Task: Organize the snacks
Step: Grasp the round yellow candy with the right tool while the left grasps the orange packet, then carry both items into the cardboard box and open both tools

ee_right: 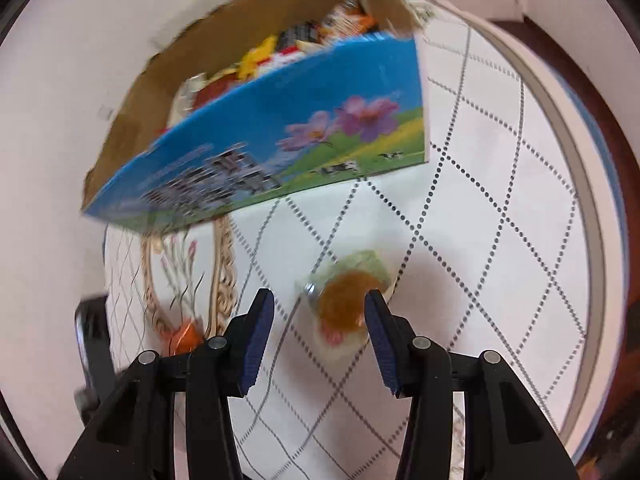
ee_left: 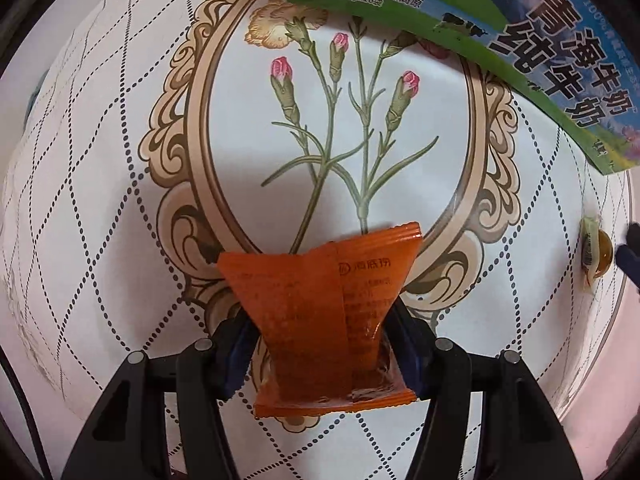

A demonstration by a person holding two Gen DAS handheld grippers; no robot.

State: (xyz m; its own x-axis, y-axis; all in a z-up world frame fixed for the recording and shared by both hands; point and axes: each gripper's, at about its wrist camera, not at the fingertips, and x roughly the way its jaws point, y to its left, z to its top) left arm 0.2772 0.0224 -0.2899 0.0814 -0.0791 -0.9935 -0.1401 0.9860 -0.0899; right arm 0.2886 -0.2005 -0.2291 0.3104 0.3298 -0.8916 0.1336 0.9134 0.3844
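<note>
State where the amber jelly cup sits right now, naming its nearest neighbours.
In the right wrist view, the amber jelly cup lies on the patterned tablecloth between the open jaws of the right gripper, below the milk carton box.

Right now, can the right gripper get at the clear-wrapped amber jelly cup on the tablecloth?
Probably yes: the right gripper is open, the amber jelly cup lies at its fingertips, nothing between.

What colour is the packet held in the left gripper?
Orange packet, clearest in the left wrist view, in the left gripper.
</note>
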